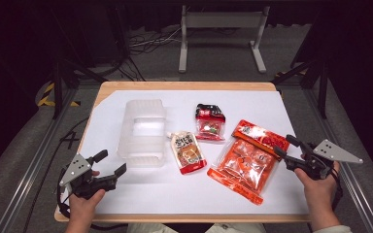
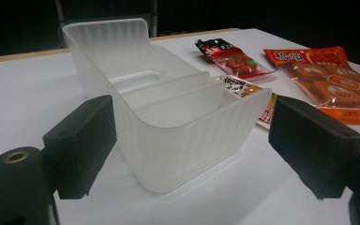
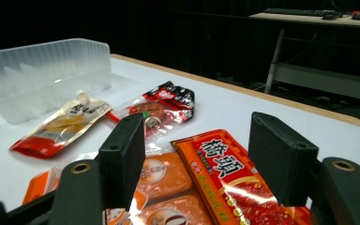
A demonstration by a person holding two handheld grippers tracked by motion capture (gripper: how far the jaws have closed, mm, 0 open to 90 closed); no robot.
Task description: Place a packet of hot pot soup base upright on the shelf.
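Orange packet (image 1: 245,162) lay flat on the white sheet (image 1: 141,194), right gripper (image 1: 282,146) spread just over its top edge, while left gripper (image 1: 110,162) gaped beside the tray (image 1: 142,133).

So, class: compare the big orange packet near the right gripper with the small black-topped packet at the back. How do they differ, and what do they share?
The big orange packet is much larger than the small black-topped packet. Its header is orange-red, while the small packet's is black. It lies slanted, next to the right gripper; the small packet lies farther back, apart from both grippers. Both are sealed, partly clear snack bags lying flat on the white table.
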